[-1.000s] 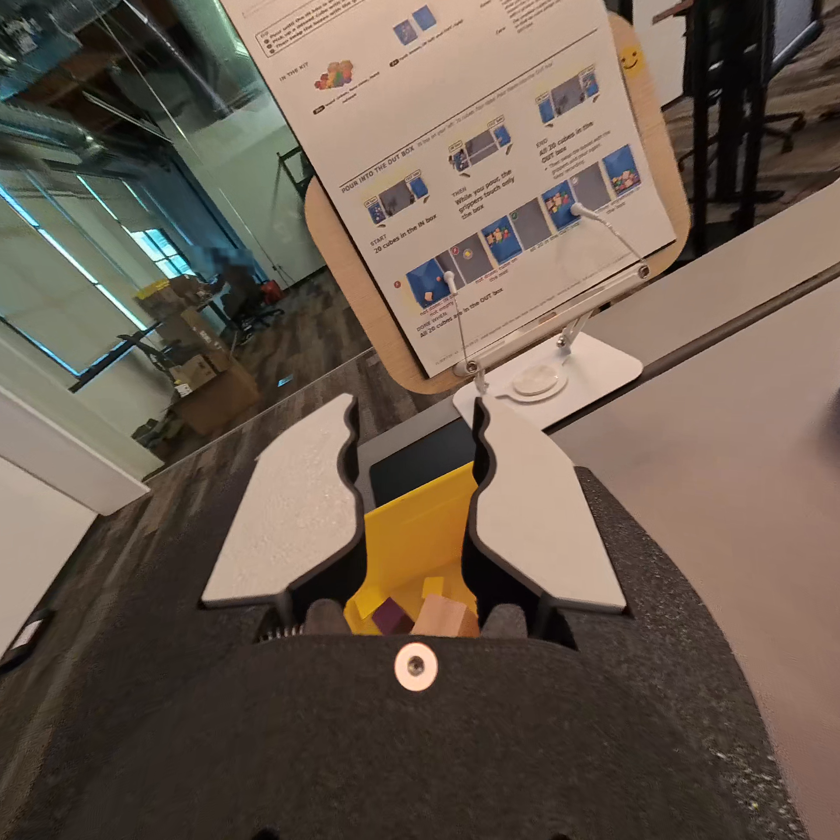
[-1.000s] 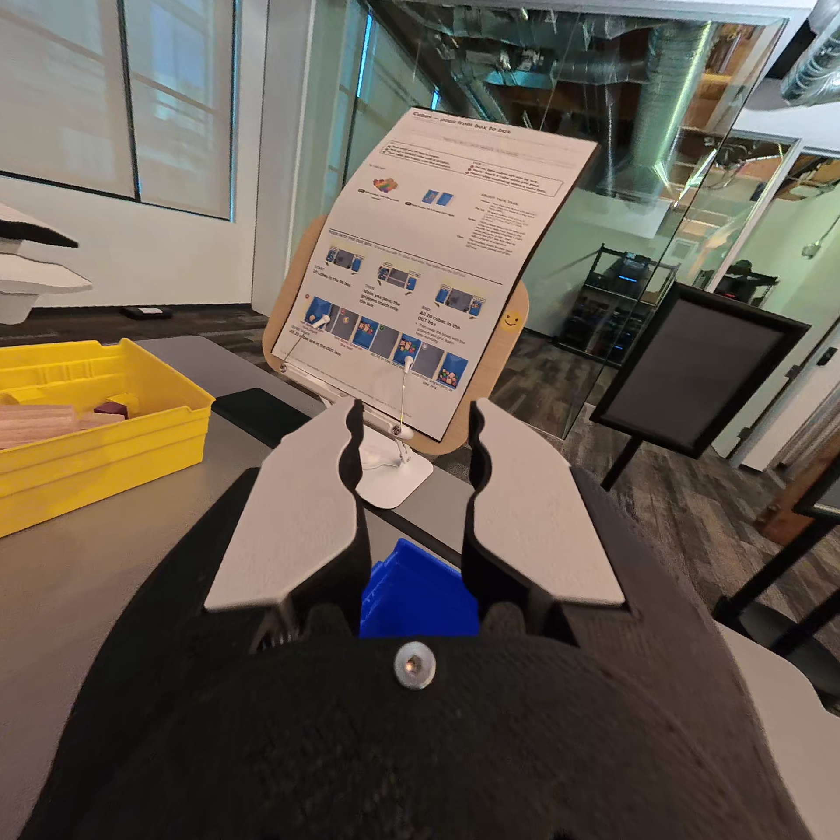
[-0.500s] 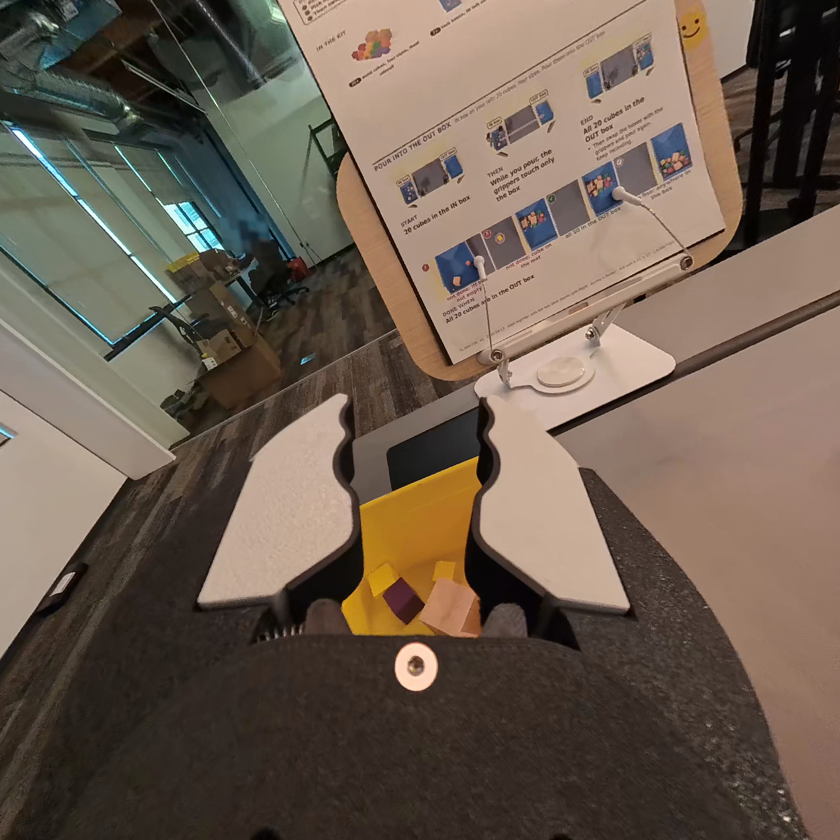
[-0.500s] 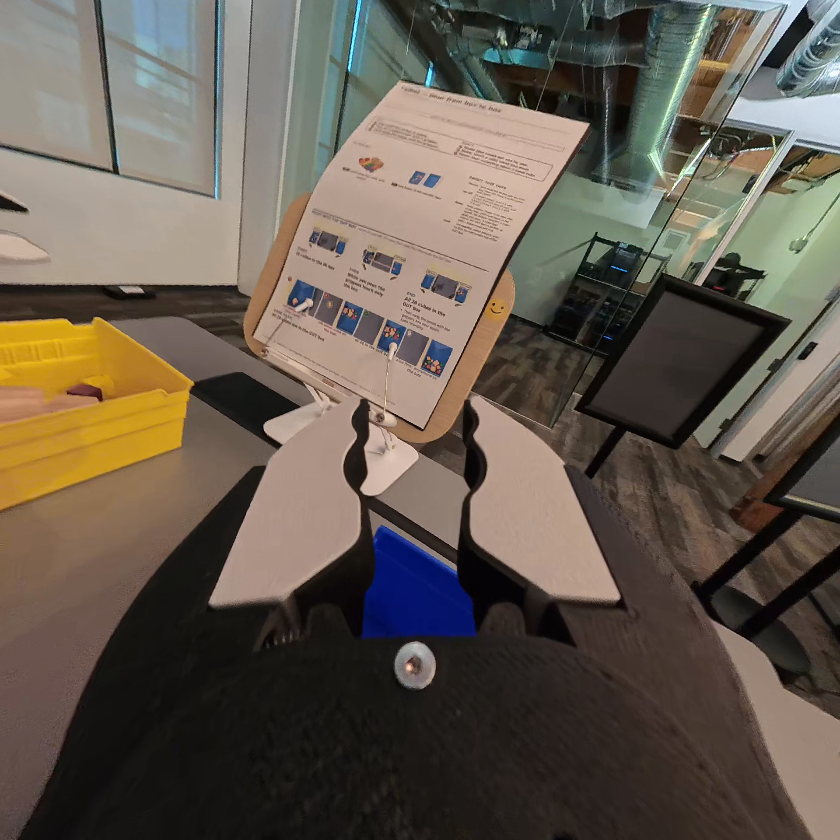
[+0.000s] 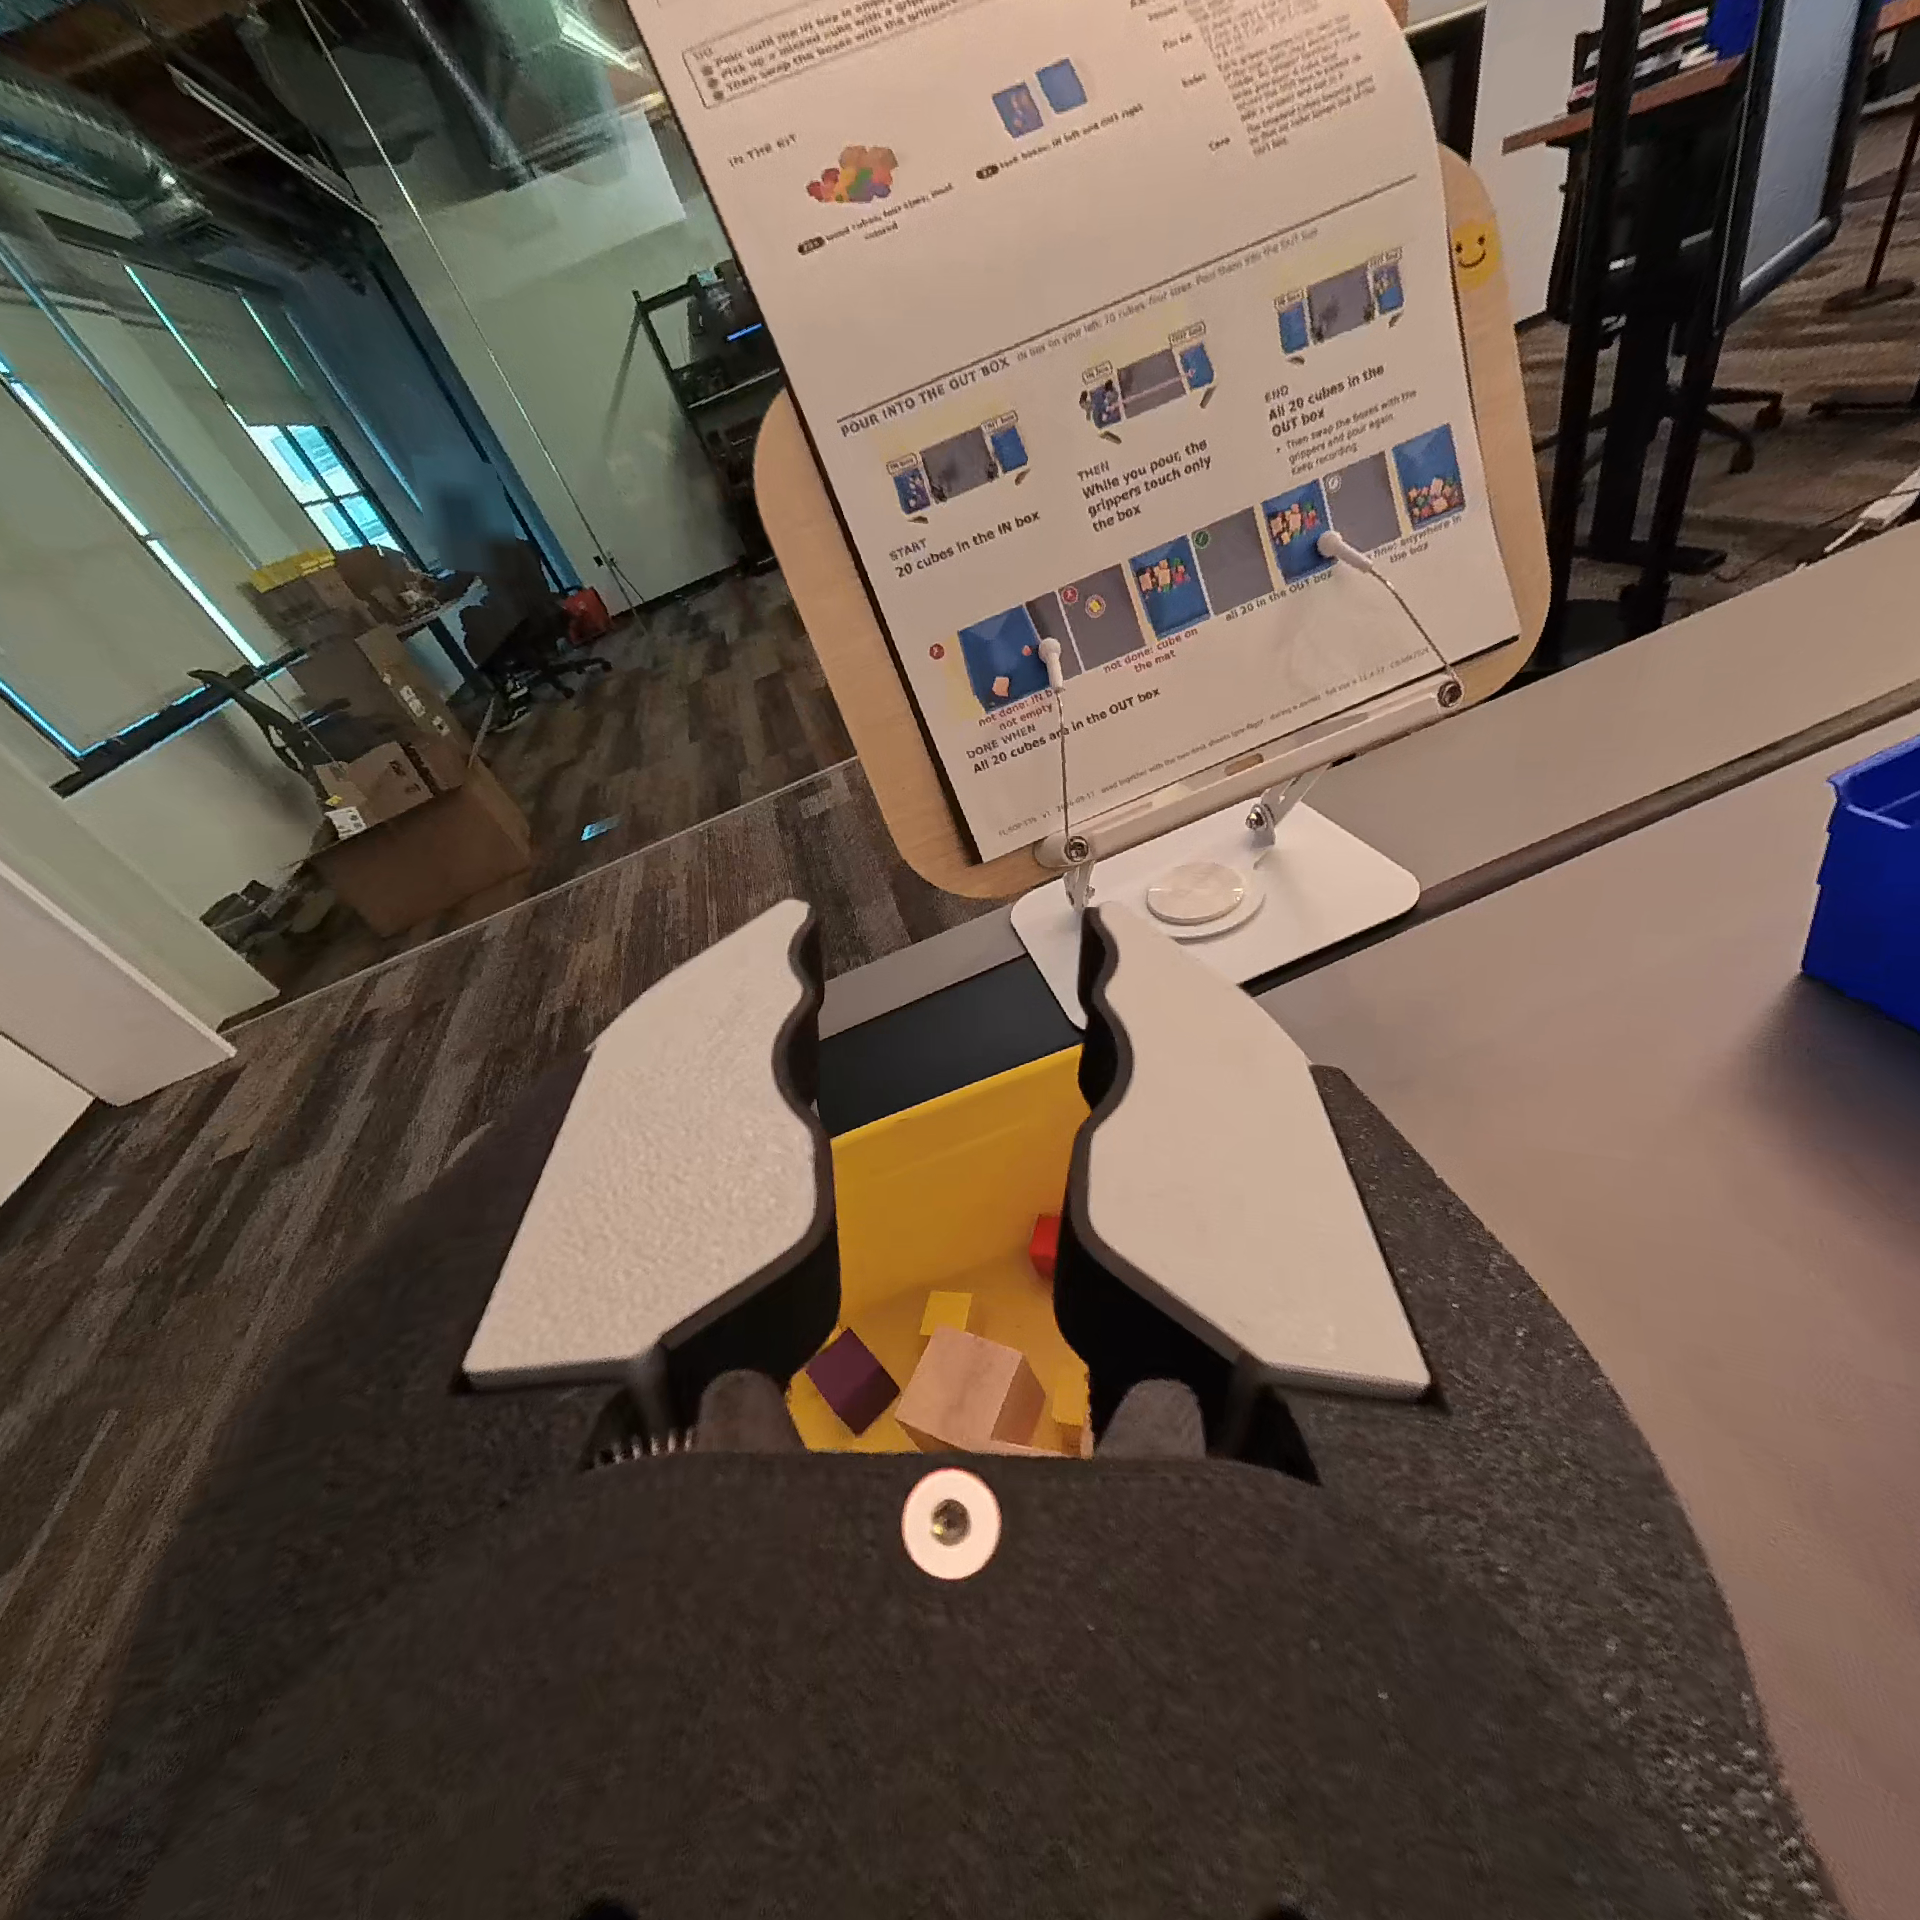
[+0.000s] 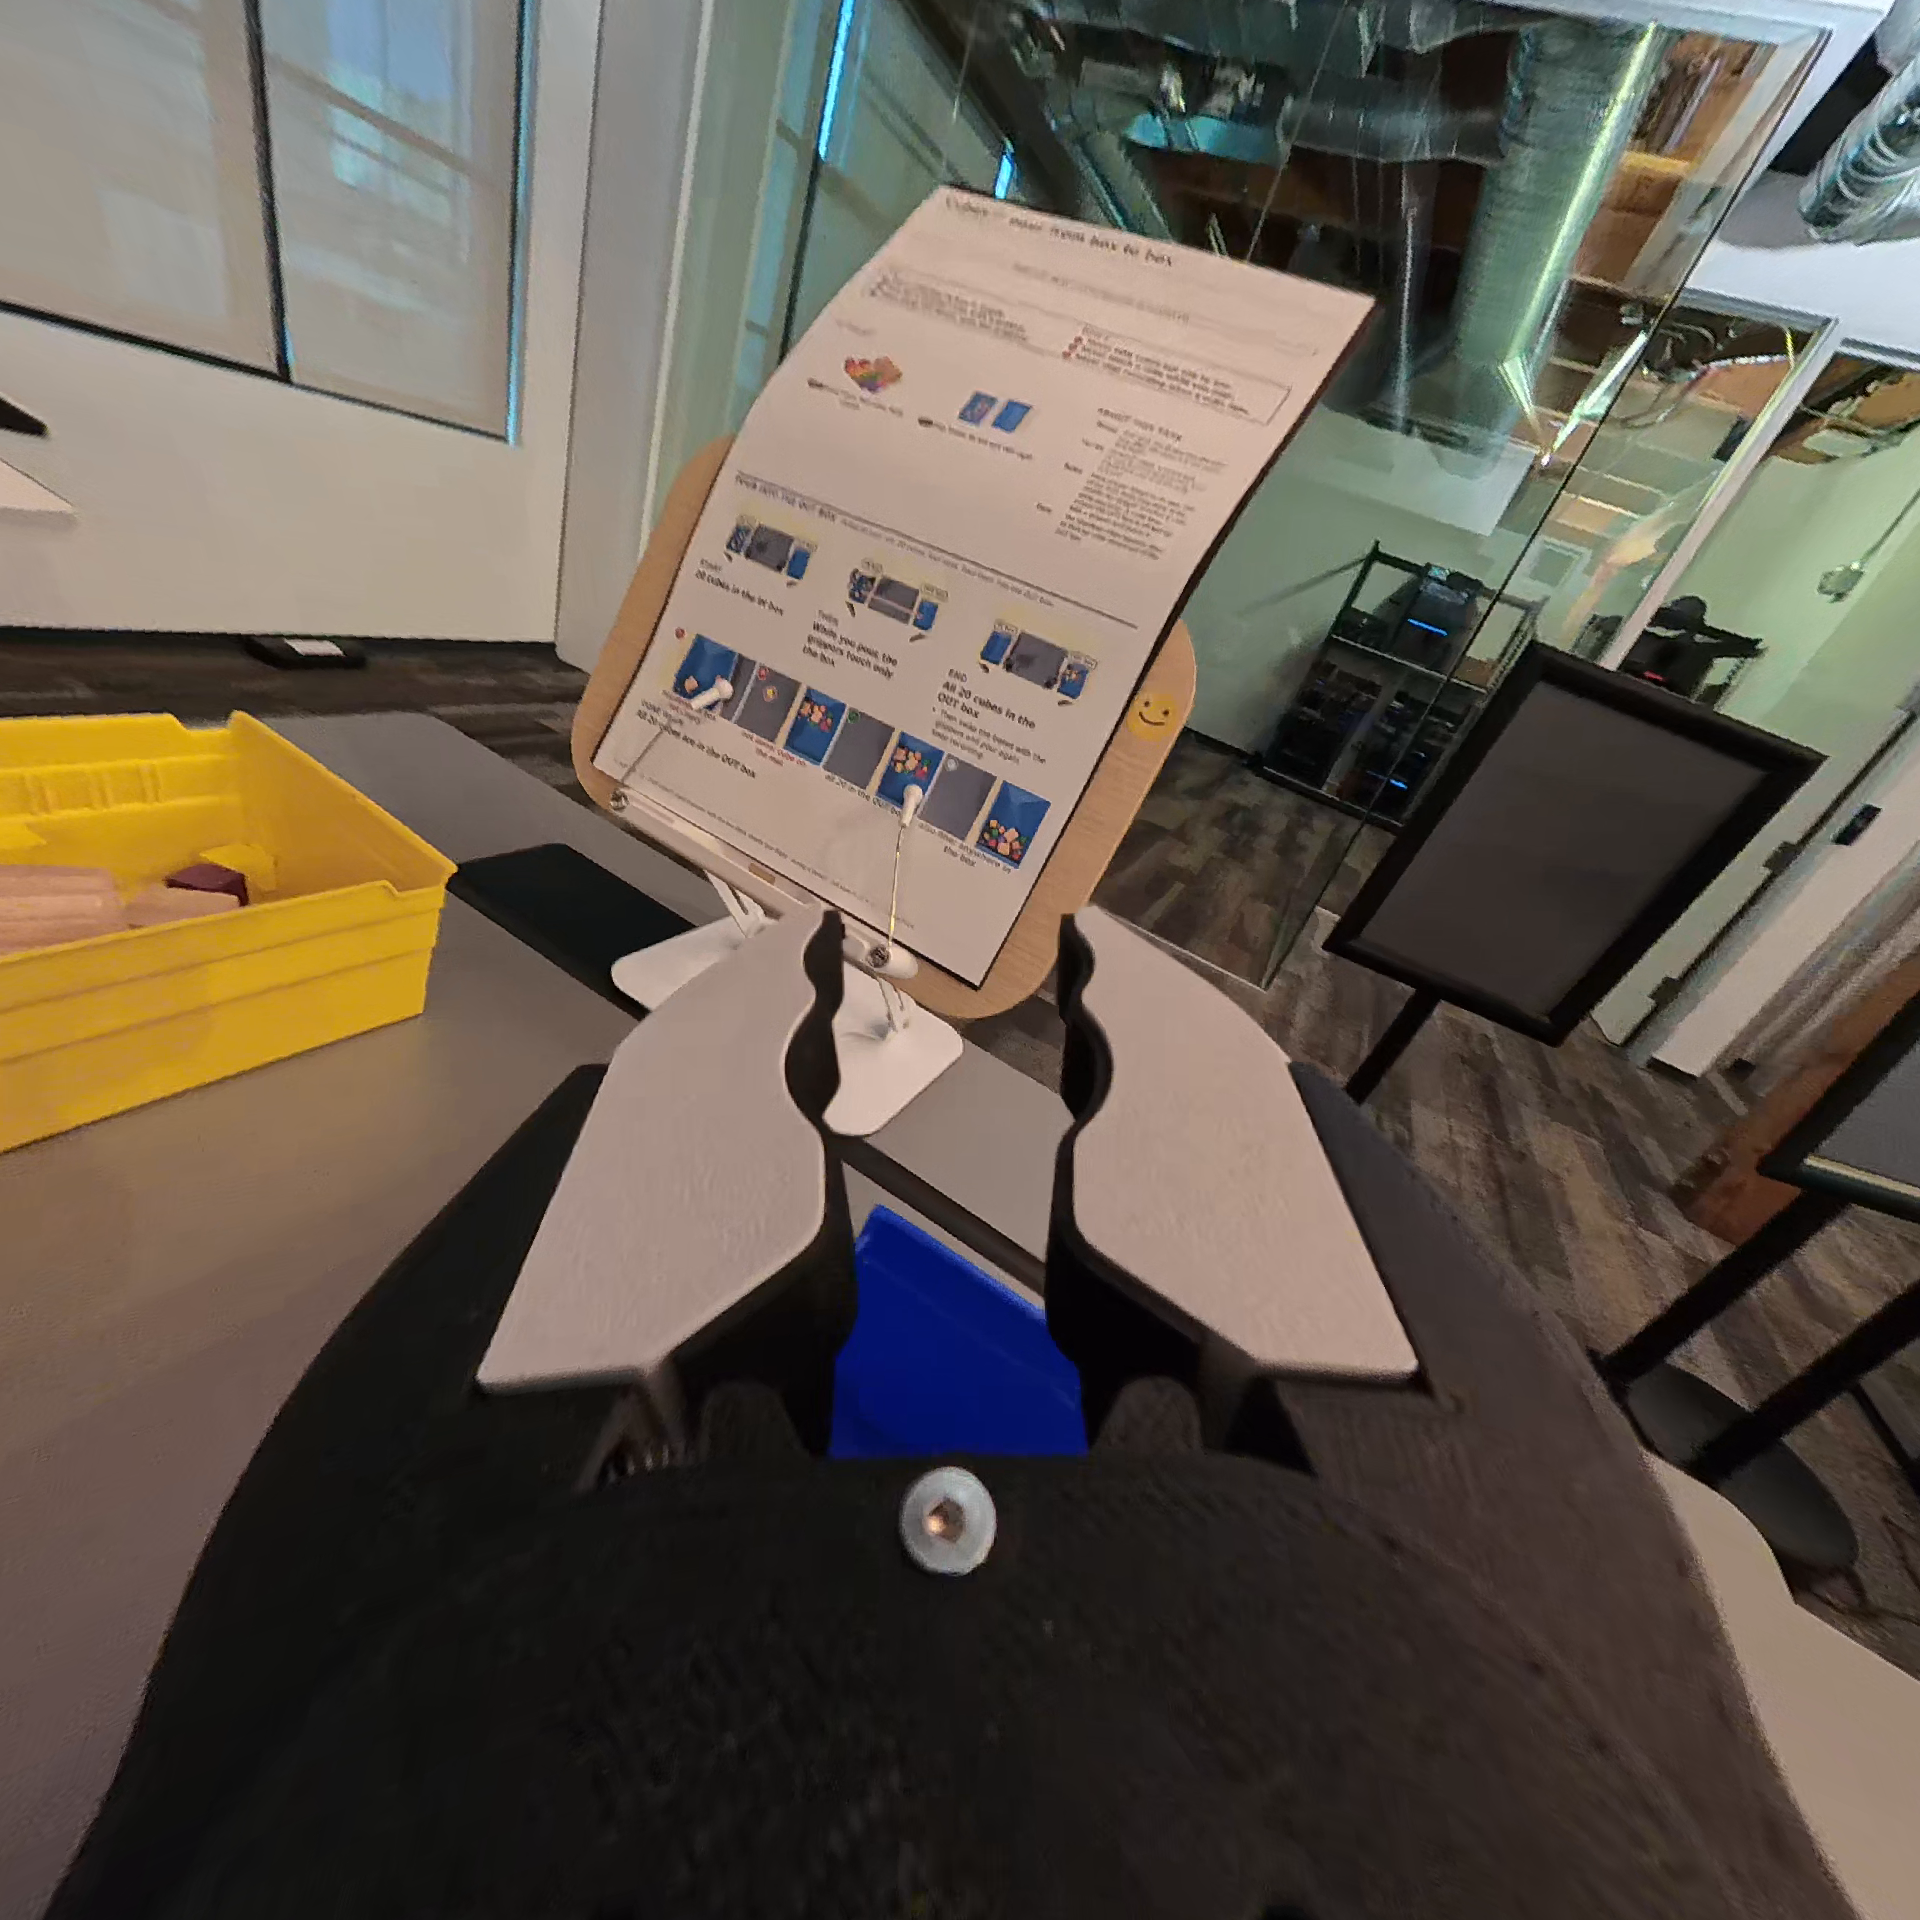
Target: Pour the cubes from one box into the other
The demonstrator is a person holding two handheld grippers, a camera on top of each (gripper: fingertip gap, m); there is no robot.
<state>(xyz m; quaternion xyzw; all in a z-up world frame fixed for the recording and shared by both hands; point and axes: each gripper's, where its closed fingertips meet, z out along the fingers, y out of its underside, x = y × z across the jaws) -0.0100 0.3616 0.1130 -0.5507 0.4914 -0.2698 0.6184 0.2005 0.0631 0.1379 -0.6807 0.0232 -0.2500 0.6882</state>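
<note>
A yellow box (image 5: 956, 1164) lies under my left gripper (image 5: 945, 925), whose fingers stand apart and empty over it. Between them I see a purple cube (image 5: 850, 1380), a plain wooden cube (image 5: 971, 1387) and a red cube (image 5: 1044, 1242) on the box floor. The right wrist view shows the yellow box (image 6: 260, 935) resting on the grey table at the left. My right gripper (image 6: 948, 935) is open and empty above a blue box (image 6: 945, 1351). The blue box (image 5: 1870, 883) also shows at the right edge of the left wrist view. Its inside is hidden.
An instruction sheet on a wooden stand (image 5: 1143, 468) with a white base stands at the table's back edge, between the boxes. A black pad (image 6: 561, 904) lies beside the yellow box. The grey table (image 5: 1610, 1195) spreads between the boxes. A black sign board (image 6: 1579, 842) stands on the floor beyond.
The left wrist view has swung right and tilted down: the red cube and the blue box's corner have come into view. The right gripper has shifted a little over the blue box. Both stay open.
</note>
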